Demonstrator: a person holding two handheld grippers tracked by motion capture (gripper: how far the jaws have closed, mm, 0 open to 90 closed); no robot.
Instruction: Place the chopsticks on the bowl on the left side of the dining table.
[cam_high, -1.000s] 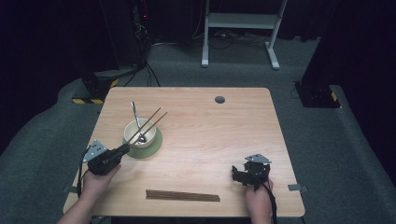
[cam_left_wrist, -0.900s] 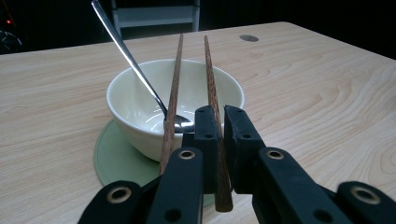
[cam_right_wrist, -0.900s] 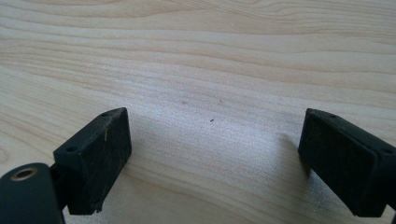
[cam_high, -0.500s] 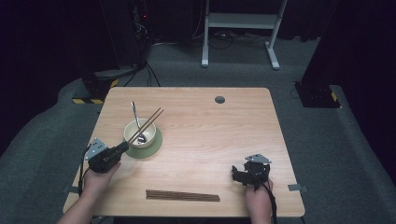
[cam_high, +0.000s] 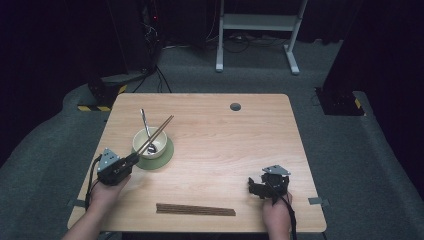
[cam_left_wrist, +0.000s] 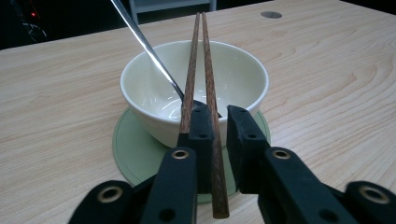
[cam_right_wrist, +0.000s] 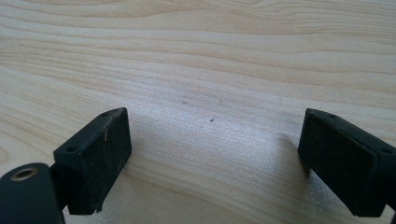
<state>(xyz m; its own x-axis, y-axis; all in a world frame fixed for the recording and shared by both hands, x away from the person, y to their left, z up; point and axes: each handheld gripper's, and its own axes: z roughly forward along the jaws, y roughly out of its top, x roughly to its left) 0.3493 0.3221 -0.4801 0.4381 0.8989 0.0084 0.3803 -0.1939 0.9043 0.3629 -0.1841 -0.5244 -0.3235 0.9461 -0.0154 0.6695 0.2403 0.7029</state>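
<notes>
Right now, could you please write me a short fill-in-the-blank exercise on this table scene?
1. The spoon stands in the cream ____.
2. The bowl sits on a round ____ coaster.
3. The chopsticks between the left gripper jaws lie across the bowl's ____.
4. The right gripper has its jaws ____ over bare wood.

Missing words: bowl; green; rim; open

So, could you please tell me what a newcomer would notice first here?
Probably the cream bowl on its green coaster at the table's left, a spoon leaning inside. A pair of chopsticks lies across its rim, between the left hand-held gripper's just-opening jaws; another pair lies near the front edge.
</notes>
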